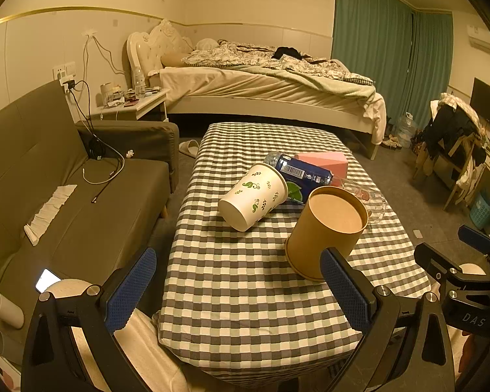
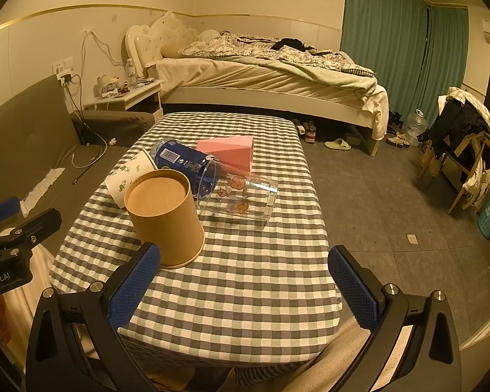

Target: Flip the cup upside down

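A brown paper cup [image 1: 323, 232] stands upside down, base up, on the checkered table [image 1: 245, 290]; it also shows in the right wrist view [image 2: 166, 215]. A white leaf-print paper cup [image 1: 253, 196] lies on its side behind it, partly hidden in the right wrist view [image 2: 127, 176]. A clear glass with cartoon prints [image 2: 241, 199] lies on its side. My left gripper [image 1: 238, 290] is open and empty in front of the brown cup. My right gripper [image 2: 245, 284] is open and empty over the table's near end.
A blue bottle [image 2: 186, 163] and a pink box [image 2: 232, 153] lie behind the cups. A grey sofa [image 1: 65, 196] is left of the table, a bed [image 1: 261, 88] behind it, and a chair with clothes [image 2: 464, 140] at right.
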